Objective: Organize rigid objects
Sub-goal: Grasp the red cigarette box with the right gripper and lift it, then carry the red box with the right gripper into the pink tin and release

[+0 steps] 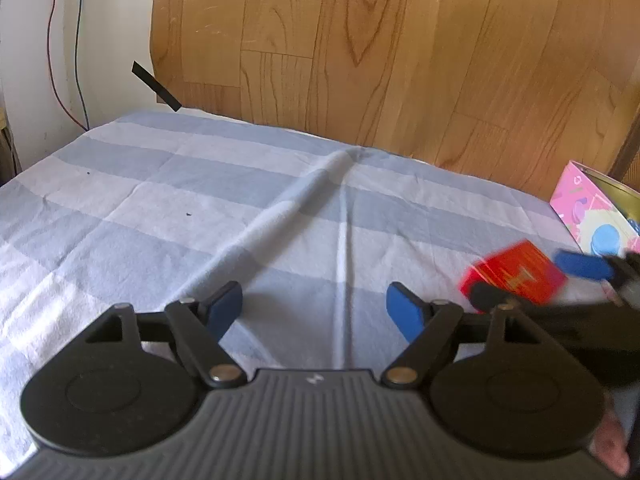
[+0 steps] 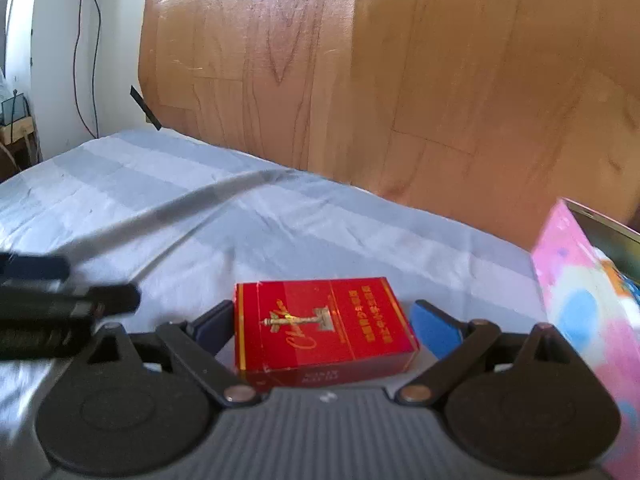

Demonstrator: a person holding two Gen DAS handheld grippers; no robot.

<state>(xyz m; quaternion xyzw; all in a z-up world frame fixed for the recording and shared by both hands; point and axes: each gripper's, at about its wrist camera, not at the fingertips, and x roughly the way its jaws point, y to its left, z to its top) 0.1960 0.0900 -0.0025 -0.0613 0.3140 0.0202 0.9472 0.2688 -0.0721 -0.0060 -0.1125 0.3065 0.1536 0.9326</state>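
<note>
— Red pack (image 2: 325, 330): where does it lie?
— Flat on the striped blue cloth (image 2: 280, 232), between the spread fingers of the right hand-held gripper (image 2: 325, 330), neither pad pressing it. A pink box (image 2: 580, 300) stands just beside.
— And the left hand-held gripper (image 1: 314, 312)?
— Wide open over bare cloth, holding nothing.

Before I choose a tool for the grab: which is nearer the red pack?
Right. The right tool straddles the red pack, jaws open; the left tool sits off to the pack's left.
</note>
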